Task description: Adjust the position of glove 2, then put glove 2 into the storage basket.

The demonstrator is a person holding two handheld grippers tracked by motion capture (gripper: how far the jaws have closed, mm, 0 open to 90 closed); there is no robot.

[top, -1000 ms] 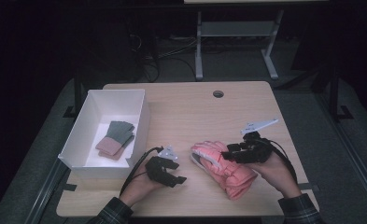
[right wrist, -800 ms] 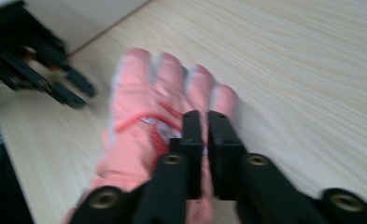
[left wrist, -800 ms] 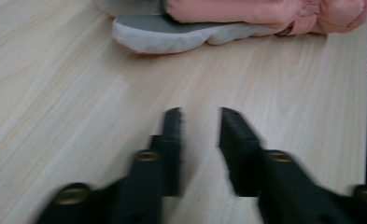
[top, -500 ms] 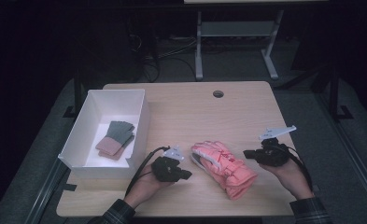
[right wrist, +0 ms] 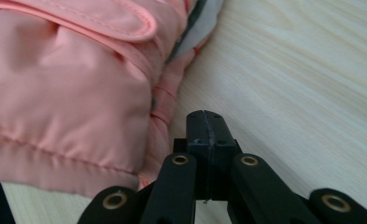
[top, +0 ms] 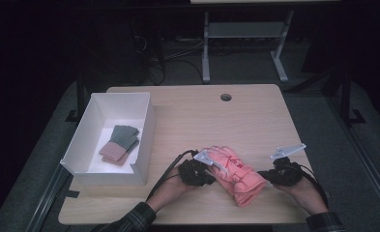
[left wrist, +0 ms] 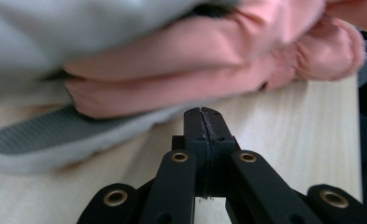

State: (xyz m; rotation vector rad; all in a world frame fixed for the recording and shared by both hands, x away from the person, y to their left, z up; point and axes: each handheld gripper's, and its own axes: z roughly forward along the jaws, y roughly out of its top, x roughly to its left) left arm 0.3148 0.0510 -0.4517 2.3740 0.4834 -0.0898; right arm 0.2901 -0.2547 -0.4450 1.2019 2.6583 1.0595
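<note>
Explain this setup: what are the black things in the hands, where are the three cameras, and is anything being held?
No robot arm here: a person sits at the wooden table with a hand-held gripper in each hand. The high view comes from a fixed camera above, looking down. The other two pictures come from cameras riding on the grippers, looking along their black fingers.

On the table lie a pair of pink padded gloves and a white box holding a small folded grey-and-pink cloth.

The left gripper and the right gripper both sit beside the gloves with fingers shut together, nothing between them. So nothing is held.
</note>
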